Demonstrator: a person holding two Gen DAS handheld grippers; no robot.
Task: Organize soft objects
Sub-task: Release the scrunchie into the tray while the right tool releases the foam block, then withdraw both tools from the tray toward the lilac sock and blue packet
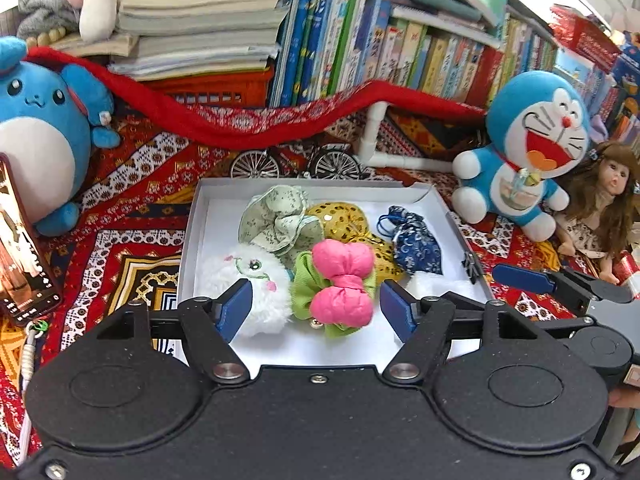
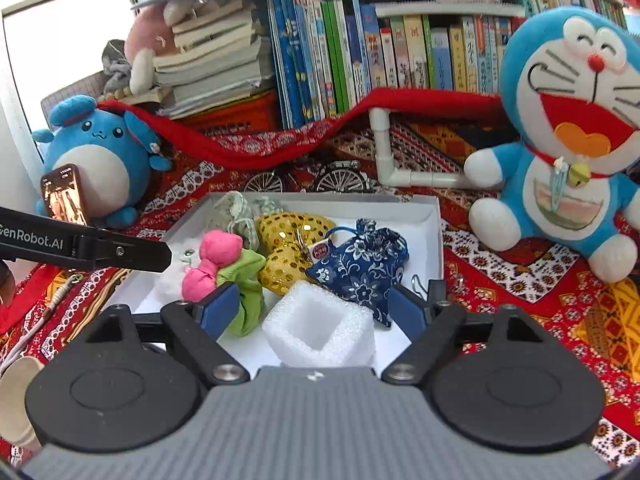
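Patterned red cloth (image 1: 132, 184) covers the surface, backed by a wall of books (image 1: 400, 48). At ten o'clock of the white box (image 1: 190, 240) sits a round blue plush (image 1: 44, 128) with a phone (image 1: 20, 240) leaning against it; at two o'clock sit a Doraemon plush (image 1: 528, 148) and a doll (image 1: 604, 196). A miniature bicycle (image 1: 296, 162) and a white pipe elbow (image 1: 376, 136) stand just beyond the box's far rim.

Inside the box lie a fluffy white pom-pom (image 1: 244, 284), a puffy pink bow (image 1: 344, 280) on green ribbed fabric, a pale green floral pouch (image 1: 276, 216), a gold sequinned piece (image 1: 344, 216), a blue floral drawstring pouch (image 2: 360, 268) and a hollow white foam block (image 2: 320, 330).

The left gripper (image 1: 316, 308) hovers over the near side of the box, jaws apart either side of the bow. The right gripper (image 2: 312, 312) hovers with jaws apart around the foam block, gripping nothing.
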